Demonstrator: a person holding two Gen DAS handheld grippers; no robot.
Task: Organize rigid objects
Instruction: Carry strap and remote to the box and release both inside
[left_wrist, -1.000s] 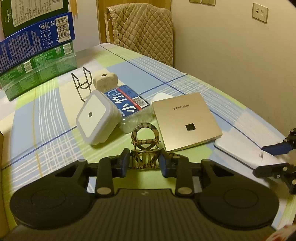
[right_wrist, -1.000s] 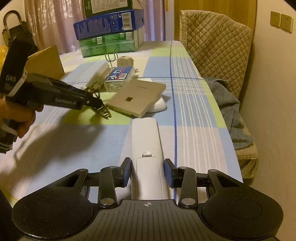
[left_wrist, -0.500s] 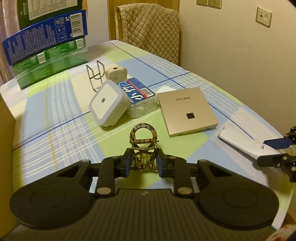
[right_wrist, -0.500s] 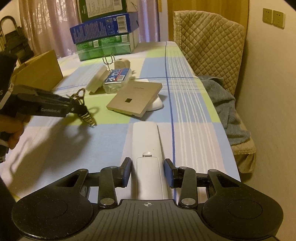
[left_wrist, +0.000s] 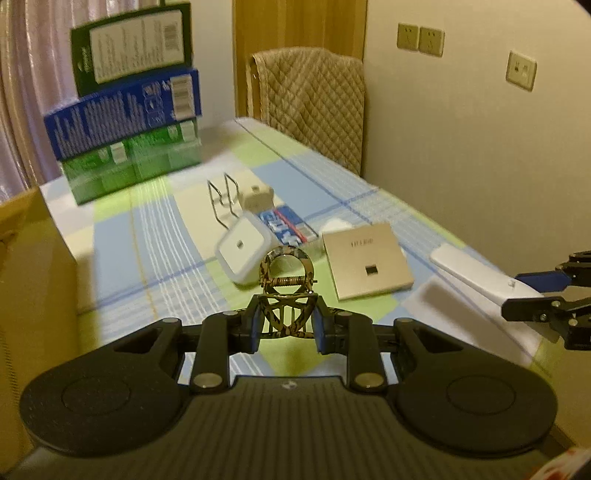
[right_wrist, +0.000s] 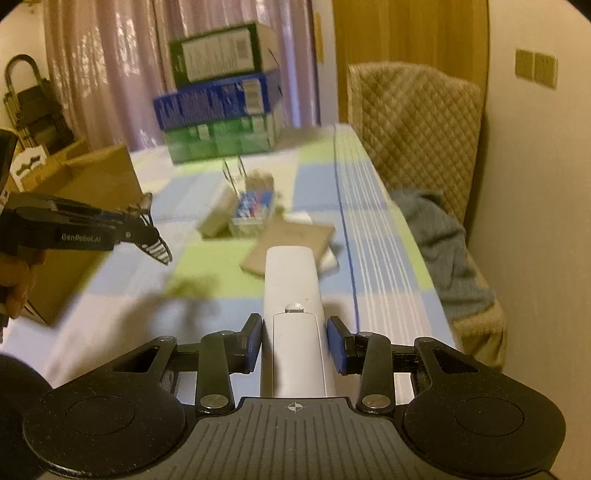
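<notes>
While the left hand-held gripper (left_wrist: 287, 326) clamps a patterned hair claw (left_wrist: 289, 295), the right hand-held gripper (right_wrist: 294, 345) grips a white remote (right_wrist: 293, 314) above the worktop (right_wrist: 376, 236).

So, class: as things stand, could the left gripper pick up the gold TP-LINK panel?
Probably not yet. The left gripper is shut on the hair claw and raised above the table, so it has no free grip. The path to the gold panel itself looks open.
</notes>
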